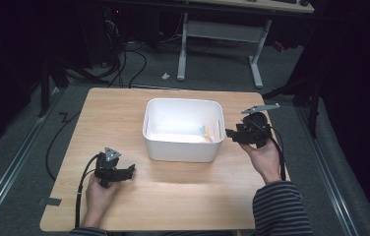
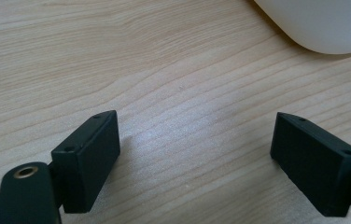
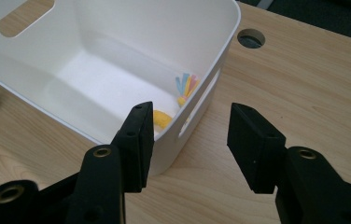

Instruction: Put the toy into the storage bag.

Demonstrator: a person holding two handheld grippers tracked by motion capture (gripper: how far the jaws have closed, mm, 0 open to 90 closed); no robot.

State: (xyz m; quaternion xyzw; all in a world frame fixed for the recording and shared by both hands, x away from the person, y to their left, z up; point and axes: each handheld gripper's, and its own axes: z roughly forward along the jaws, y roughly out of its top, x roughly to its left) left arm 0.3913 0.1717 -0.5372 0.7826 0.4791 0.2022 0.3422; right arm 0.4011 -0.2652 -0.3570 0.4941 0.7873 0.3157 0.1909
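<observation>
High view: white plastic bin [image 1: 183,145] at table [image 1: 124,113] centre holds a small yellow, tasselled toy [image 3: 183,91] at its 4 o'clock corner, seemingly light and soft, best pinched mid-body; left gripper [image 1: 119,173] and right gripper [image 1: 234,134] both gape, empty.
</observation>
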